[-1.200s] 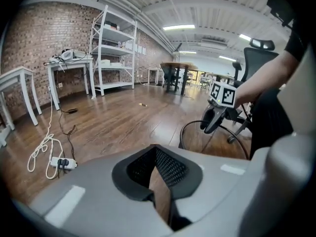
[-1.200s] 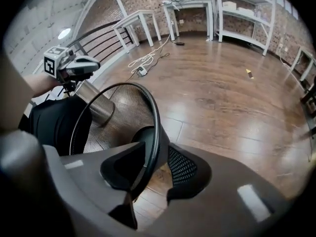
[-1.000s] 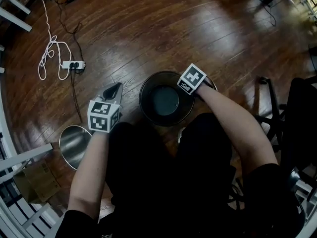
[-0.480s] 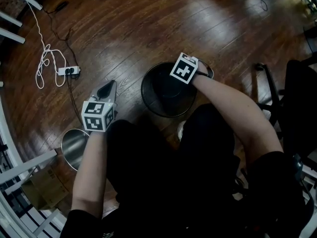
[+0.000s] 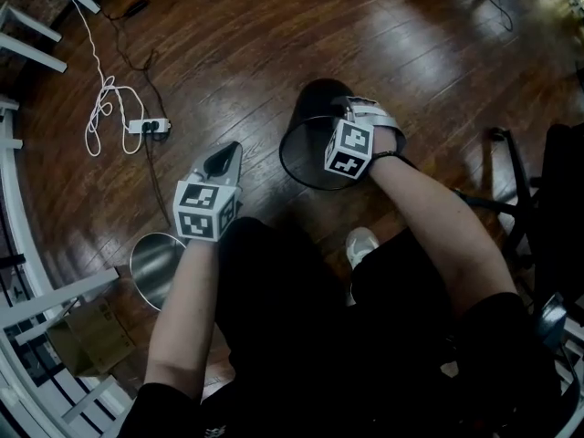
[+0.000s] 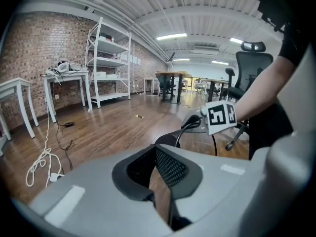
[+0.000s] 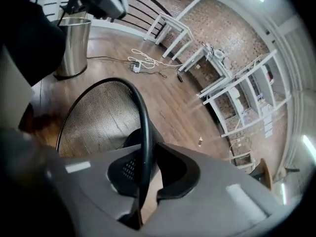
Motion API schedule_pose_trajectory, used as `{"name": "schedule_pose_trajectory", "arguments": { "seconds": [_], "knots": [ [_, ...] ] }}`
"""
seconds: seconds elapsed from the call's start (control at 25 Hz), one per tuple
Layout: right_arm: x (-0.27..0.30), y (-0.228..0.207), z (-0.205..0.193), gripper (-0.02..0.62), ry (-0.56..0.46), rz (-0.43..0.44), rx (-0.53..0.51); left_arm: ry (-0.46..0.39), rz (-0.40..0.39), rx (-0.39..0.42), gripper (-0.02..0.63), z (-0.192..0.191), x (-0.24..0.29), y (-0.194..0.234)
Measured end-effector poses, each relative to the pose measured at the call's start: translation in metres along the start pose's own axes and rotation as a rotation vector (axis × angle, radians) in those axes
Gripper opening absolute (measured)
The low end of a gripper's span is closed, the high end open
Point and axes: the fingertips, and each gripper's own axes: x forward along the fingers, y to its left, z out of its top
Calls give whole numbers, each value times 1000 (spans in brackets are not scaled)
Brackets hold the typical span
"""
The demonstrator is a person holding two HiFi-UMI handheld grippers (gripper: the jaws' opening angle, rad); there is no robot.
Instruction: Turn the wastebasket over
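The black mesh wastebasket (image 5: 315,117) is tipped on the wood floor, with its open rim toward me and its base pointing away. My right gripper (image 5: 350,109) is shut on the wire rim at the basket's right side. In the right gripper view the rim (image 7: 143,127) runs between the pads, with the mesh wall (image 7: 98,117) beyond. My left gripper (image 5: 224,160) hovers to the basket's left, apart from it, its jaws together on nothing. The left gripper view shows the tilted wastebasket (image 6: 168,140) ahead and the right gripper (image 6: 196,123) on its rim.
A steel bin (image 5: 155,265) stands upright at my left, also in the right gripper view as the steel bin (image 7: 74,46). A power strip (image 5: 151,126) with a white cable lies further left. An office chair (image 5: 538,199) is at my right and a cardboard box (image 5: 82,331) at lower left.
The right gripper closed on the rim and lifted it. The basket went from upright with its mouth up to tipped with its base away. The left gripper rose slightly.
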Motion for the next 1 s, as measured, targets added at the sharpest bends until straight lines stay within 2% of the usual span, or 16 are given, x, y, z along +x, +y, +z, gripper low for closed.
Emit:
{"name": "schedule_pose_trajectory", "arguments": {
  "seconds": [0.12, 0.28, 0.44, 0.6, 0.68, 0.84, 1.0],
  "knots": [
    [-10, 25, 12, 23, -50, -30, -86, 5, 3, -21, -2, -6, 0, 5],
    [-26, 79, 19, 53, -103, -43, -112, 6, -12, -20, -1, -6, 5, -1],
    [-36, 136, 13, 140, -111, -36, -118, -4, -35, 3, -2, 4, 12, -11],
    [-36, 184, 1, 209, -106, 5, -185, -6, -51, 26, -2, 9, 15, -22],
    [-35, 193, 1, 220, -111, 10, -216, -2, -57, 35, -2, 8, 16, -26],
    [-35, 201, 13, 232, -133, 36, -200, 20, -54, 32, -2, -3, 17, -29],
    [-34, 209, 11, 291, -136, 52, -243, 35, -65, 47, -2, -6, 23, -35]
  ]
}}
